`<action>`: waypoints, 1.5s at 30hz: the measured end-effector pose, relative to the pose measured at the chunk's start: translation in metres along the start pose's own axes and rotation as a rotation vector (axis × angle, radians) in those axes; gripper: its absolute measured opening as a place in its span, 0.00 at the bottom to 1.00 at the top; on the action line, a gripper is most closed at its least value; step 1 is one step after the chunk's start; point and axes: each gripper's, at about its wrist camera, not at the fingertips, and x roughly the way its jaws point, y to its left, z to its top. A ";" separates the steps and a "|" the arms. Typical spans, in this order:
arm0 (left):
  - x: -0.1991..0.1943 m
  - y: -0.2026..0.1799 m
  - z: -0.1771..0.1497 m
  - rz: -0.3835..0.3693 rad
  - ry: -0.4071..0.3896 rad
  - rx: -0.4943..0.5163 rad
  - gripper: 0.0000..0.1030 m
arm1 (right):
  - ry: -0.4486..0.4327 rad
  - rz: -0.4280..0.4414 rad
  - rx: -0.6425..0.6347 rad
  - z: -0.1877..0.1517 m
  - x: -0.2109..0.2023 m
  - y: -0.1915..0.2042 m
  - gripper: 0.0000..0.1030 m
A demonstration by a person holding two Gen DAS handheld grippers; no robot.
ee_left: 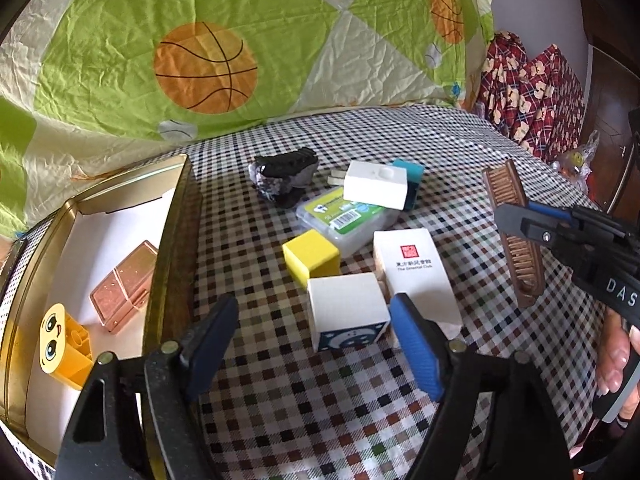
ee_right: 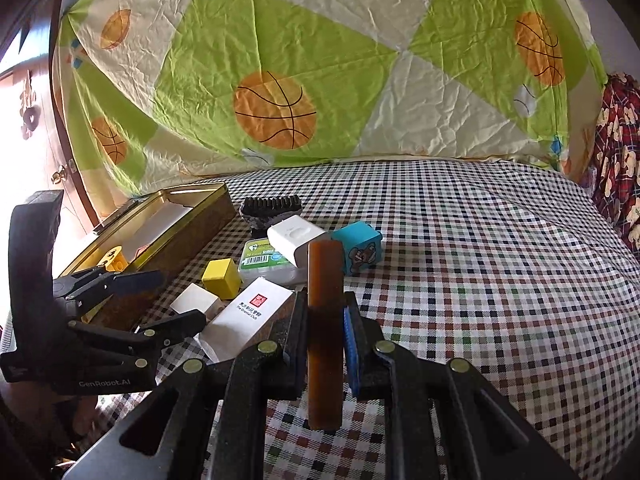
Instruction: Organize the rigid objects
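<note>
Beside the tin (ee_left: 168, 216), left gripper (ee_left: 312, 340) gapes around white block (ee_left: 344, 308) to box it; right gripper (ee_right: 324, 320) clamps comb (ee_right: 325, 320).

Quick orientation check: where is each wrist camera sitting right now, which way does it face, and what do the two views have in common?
Left wrist view: sits behind the open left gripper, looking down at a white block on the checked cloth, gold tin at left; the right gripper and a hand show.
Right wrist view: sits behind the right gripper, shut on a brown comb, facing the basketball quilt; the left gripper shows.
Shared: tin, yellow block, white box, comb.
</note>
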 end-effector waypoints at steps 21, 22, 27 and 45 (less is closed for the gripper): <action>0.019 -0.004 0.004 -0.052 0.086 0.011 0.43 | 0.083 0.059 0.059 -0.016 0.012 -0.015 0.17; 0.019 -0.002 0.004 -0.059 0.092 0.001 0.41 | 0.091 0.068 0.058 -0.016 0.014 -0.015 0.17; 0.019 0.003 0.003 -0.072 0.091 -0.028 0.40 | 0.152 0.098 0.041 -0.016 0.025 -0.011 0.17; -0.004 0.001 0.005 0.001 -0.052 -0.013 0.40 | 0.067 0.089 0.021 -0.019 0.009 -0.008 0.17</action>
